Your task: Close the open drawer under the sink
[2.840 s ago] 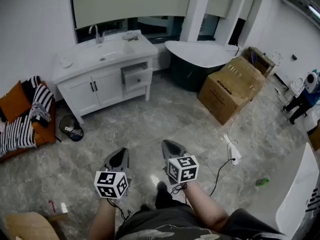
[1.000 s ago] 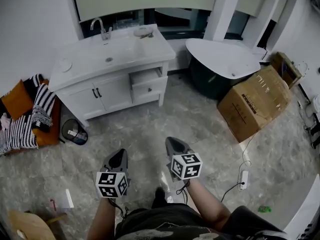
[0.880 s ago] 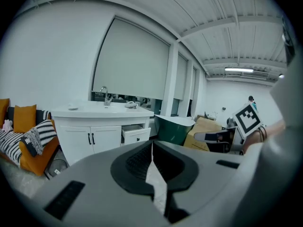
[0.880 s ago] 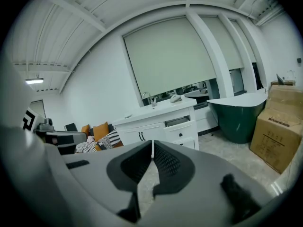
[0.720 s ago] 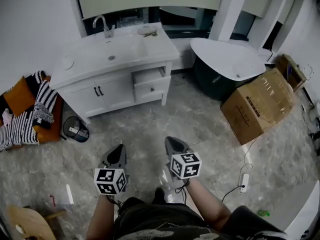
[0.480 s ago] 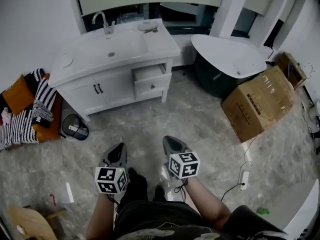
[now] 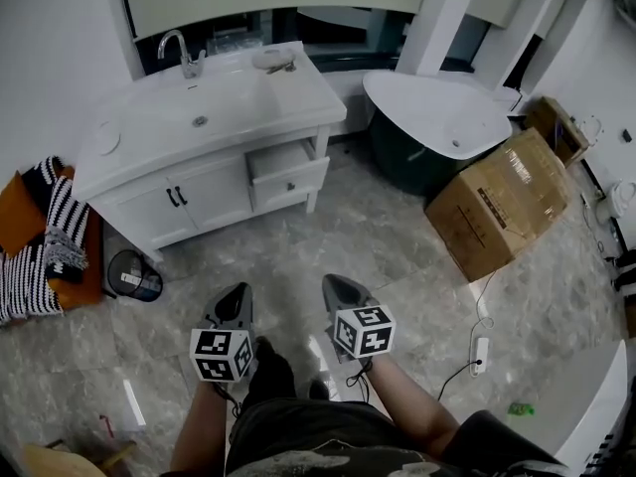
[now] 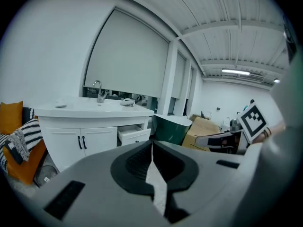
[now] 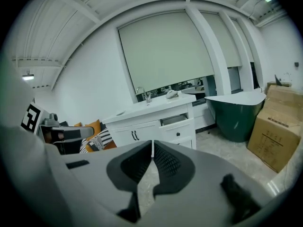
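Observation:
A white vanity with a sink stands at the far wall. Its small drawer at the right end is pulled out, with a dark knob on the front; it also shows as the open drawer in the left gripper view and the drawer in the right gripper view. My left gripper and right gripper are side by side over the floor, well short of the vanity. Both are shut with nothing between the jaws: left gripper, right gripper.
A dark green tub with a white rim sits right of the vanity, a cardboard box beyond it. A small bin and striped cushions lie left of the vanity. A power strip and cable lie on the marble floor at right.
The vanity and its drawer have come nearer and shifted left in the head view as I walk forward. Both grippers stay shut, held the same way in front of me.

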A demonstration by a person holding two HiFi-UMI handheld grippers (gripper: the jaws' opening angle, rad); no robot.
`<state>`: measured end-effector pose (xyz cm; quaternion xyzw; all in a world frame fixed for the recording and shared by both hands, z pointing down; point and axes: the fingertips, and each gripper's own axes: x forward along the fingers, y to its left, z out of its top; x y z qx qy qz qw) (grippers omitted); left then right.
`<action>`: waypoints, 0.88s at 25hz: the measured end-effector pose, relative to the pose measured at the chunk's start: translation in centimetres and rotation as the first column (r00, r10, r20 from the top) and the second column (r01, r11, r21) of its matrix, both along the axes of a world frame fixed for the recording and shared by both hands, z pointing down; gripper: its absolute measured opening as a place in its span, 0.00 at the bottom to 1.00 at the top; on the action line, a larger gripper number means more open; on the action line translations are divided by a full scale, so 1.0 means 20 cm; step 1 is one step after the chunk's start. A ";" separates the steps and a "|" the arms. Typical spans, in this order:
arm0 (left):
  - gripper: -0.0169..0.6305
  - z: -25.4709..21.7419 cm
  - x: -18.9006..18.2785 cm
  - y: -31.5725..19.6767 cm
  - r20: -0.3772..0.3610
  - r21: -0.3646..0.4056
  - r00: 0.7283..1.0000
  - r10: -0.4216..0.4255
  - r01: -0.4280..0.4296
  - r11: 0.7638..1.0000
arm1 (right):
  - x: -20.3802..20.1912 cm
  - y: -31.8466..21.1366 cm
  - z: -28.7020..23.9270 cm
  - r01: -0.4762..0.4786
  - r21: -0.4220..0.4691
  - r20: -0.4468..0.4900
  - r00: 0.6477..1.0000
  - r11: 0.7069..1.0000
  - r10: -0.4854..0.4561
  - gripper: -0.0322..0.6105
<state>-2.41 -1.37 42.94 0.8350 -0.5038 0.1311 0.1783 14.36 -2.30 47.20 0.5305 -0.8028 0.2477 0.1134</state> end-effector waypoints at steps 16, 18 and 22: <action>0.06 0.11 -0.32 -0.63 -0.049 -0.051 0.998 0.043 -0.045 0.998 | -0.24 -0.63 0.08 -0.087 -0.038 -0.030 0.996 0.996 0.085 0.09; 0.06 0.12 -0.35 -0.67 -0.049 -0.051 0.997 0.060 -0.063 0.997 | -0.24 -0.66 0.08 -0.112 -0.040 -0.034 0.993 0.993 0.111 0.09; 0.06 0.15 -0.37 -0.75 -0.053 -0.063 0.995 0.089 -0.092 0.994 | -0.20 -0.71 0.11 -0.174 -0.049 -0.039 0.984 0.983 0.173 0.09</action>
